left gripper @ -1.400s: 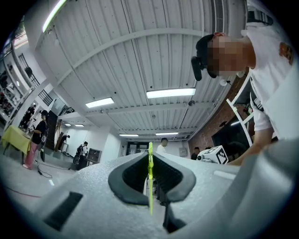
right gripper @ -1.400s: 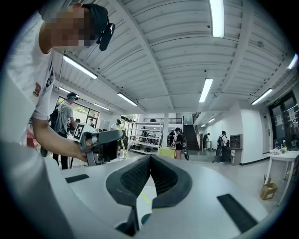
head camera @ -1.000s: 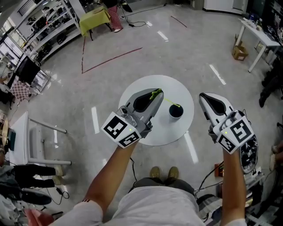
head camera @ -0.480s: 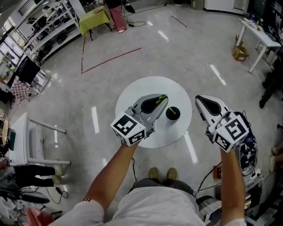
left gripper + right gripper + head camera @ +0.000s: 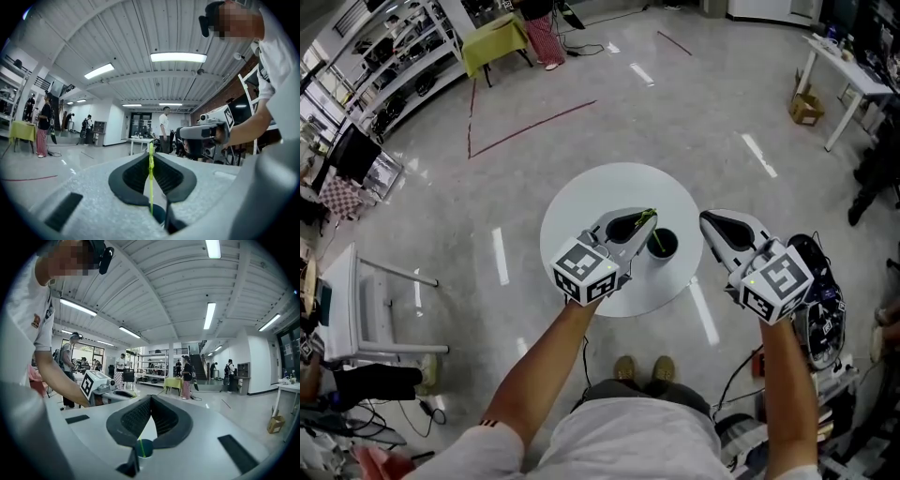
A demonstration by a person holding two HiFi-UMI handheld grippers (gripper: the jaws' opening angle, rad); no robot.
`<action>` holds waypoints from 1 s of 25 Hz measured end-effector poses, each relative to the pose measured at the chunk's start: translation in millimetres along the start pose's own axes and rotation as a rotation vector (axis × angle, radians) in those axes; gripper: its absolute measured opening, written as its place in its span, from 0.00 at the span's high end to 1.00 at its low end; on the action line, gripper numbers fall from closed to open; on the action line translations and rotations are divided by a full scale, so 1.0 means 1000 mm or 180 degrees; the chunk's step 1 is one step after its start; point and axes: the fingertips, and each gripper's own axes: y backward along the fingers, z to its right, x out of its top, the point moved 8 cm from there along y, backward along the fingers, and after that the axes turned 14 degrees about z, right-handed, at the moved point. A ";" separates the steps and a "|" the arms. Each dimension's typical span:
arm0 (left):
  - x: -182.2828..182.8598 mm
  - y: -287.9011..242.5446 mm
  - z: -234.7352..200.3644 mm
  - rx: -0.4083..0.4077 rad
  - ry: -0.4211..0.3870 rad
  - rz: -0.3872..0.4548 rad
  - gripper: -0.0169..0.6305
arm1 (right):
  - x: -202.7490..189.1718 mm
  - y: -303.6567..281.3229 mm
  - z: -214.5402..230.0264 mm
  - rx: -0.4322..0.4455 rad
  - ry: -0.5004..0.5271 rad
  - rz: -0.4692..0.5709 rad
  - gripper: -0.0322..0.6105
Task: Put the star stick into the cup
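1. Overhead, in the head view, my left forearm (image 5: pixel 539 370) stretched forward over the round white table (image 5: pixel 591 197). It held the left gripper (image 5: pixel 645 217) with its marker cube toward me and its nose tipped toward the dark cup (image 5: pixel 662 244). The tips sat just beside the cup, on its left.
2. In that same view the green star stick (image 5: pixel 650 225) was pinched at those tips. It slanted down to the cup's mouth.
3. My right arm (image 5: pixel 787 375) came up along the table's right edge. The right gripper (image 5: pixel 705 217) hung over the table's rim, its nose pointing forward, near the cup but apart from it.
4. In the left gripper view my jaws were clenched on the star stick (image 5: pixel 151 180). It ran as a thin upright line between the pads, and its lower end dipped into the cup (image 5: pixel 158 216) below. The right gripper showed across from me on the right.
5. In the right gripper view my jaws were pressed together at the tips with nothing between them. Below the tips I saw the cup (image 5: pixel 145 449) with the stick (image 5: pixel 139 446) standing in it. The left gripper was off to the left.
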 end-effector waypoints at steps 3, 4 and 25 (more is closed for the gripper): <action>-0.008 -0.001 -0.001 0.0035 0.0061 -0.0044 0.93 | -0.001 0.001 -0.002 0.0016 0.0010 -0.0036 0.93; -0.011 -0.002 -0.001 0.0041 0.0074 -0.0061 0.93 | -0.001 0.001 -0.002 0.0019 0.0010 -0.0046 0.93; -0.047 -0.006 -0.012 0.0339 0.0269 -0.0274 0.93 | -0.011 0.006 0.000 0.0050 -0.0019 -0.0166 0.93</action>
